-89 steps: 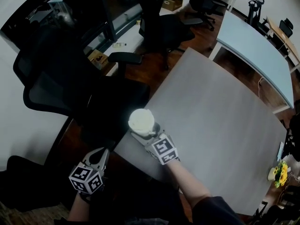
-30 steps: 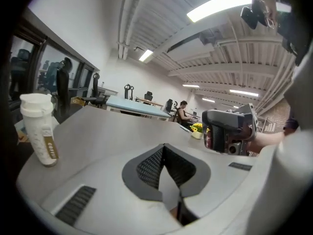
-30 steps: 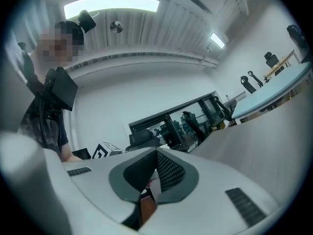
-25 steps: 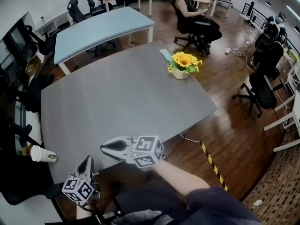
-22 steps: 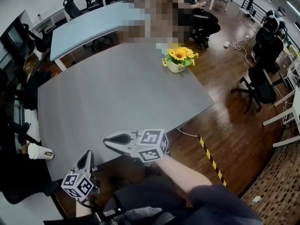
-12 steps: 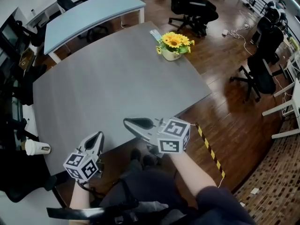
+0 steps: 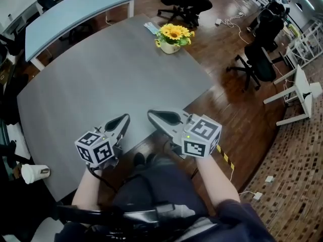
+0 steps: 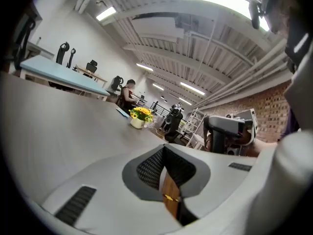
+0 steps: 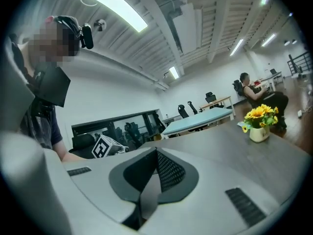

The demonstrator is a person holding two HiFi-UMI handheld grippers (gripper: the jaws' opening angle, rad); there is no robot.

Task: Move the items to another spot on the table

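Observation:
On the far side of the grey table (image 7: 101, 79) stands a pot of yellow sunflowers (image 7: 170, 36), also visible in the left gripper view (image 8: 139, 117) and the right gripper view (image 9: 258, 120). A white paper cup (image 7: 34, 173) lies at the table's near left corner, away from both grippers. My left gripper (image 7: 124, 118) is shut and empty over the near table edge. Next to it, my right gripper (image 7: 153, 116) is also shut with nothing in it. Both point across the table toward the flowers. The jaws meet in the left gripper view (image 8: 164, 149) and in the right gripper view (image 9: 156, 151).
A small flat item (image 7: 151, 28) lies beside the flower pot. A light blue table (image 7: 75, 11) stands behind, with office chairs (image 7: 260, 59) and a white stand (image 7: 297, 92) on the wooden floor to the right. Yellow-black tape (image 7: 223, 159) marks the floor near my right arm.
The right gripper, which earlier held the cup at the table corner, has let it go. Both grippers have swung right along the near edge, away from the cup, and now face the flowers.

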